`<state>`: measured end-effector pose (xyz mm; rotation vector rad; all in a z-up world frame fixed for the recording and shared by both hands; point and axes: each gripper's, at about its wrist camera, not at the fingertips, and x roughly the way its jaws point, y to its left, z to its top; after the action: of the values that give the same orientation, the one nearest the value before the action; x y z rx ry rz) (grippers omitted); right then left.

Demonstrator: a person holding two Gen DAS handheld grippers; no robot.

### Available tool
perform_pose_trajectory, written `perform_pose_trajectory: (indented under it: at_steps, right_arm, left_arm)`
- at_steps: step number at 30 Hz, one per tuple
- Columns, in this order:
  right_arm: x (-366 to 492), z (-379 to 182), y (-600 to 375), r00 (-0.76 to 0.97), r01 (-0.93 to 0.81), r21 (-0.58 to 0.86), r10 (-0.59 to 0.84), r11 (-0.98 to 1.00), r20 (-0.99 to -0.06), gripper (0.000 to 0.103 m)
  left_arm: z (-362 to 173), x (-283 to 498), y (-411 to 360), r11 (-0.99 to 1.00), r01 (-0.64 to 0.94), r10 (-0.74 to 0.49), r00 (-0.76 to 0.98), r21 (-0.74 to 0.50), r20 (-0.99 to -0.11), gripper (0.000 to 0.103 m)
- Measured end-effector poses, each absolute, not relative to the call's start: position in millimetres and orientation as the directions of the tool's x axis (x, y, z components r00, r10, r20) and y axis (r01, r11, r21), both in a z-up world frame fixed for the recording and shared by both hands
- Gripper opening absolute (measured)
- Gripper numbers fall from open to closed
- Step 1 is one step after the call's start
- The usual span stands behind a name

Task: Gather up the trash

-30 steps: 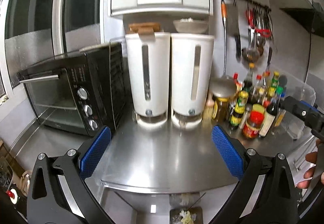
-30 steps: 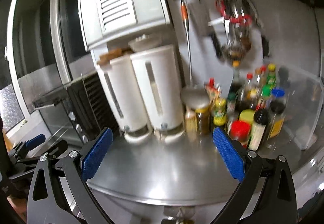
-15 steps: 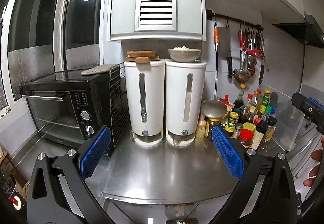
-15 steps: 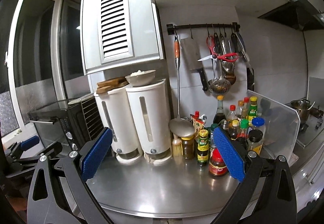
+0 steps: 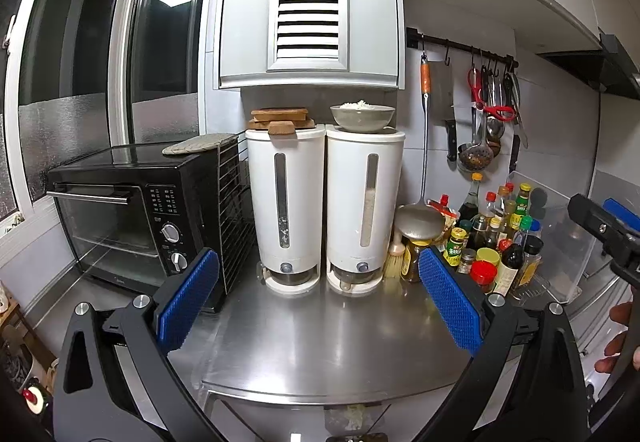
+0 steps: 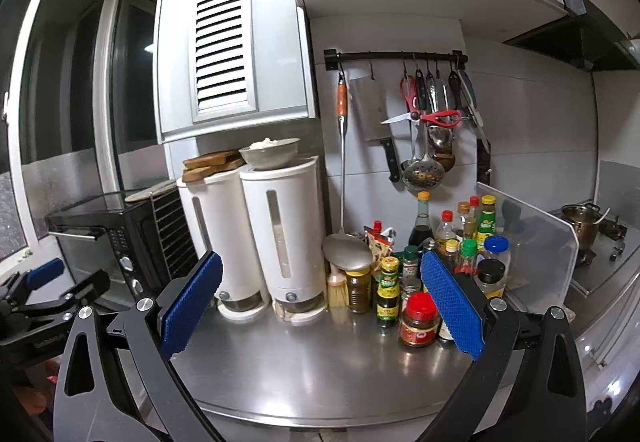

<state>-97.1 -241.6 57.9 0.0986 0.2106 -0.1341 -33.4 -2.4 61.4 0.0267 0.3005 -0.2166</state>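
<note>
Both sets of tongs, the left gripper (image 5: 318, 300) and right gripper (image 6: 320, 302), gape wide and hold nothing above the steel counter (image 5: 320, 342). No trash shows clearly; a pale scrap below the counter's edge (image 5: 354, 412) is unclear. Swinging right risks toppling the crowded sauce bottles (image 6: 416, 318).

Oven (image 5: 132, 218) left of dispensers (image 5: 324, 210) – bottles (image 5: 492, 242) right; bowl (image 5: 362, 118) on dispenser.
</note>
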Motion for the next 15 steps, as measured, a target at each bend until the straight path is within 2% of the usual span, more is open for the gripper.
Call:
perform_pose_trajectory:
  at_steps: [15]
  right_arm:
    - [-101.5,56.4,-245.2,0.962,0.178,0.076,-0.158,0.981,-0.224,0.100]
  left_arm:
    - [65.7,-39.8,-2.3,0.975,0.222,-0.203,0.933,0.029,-0.296,0.095]
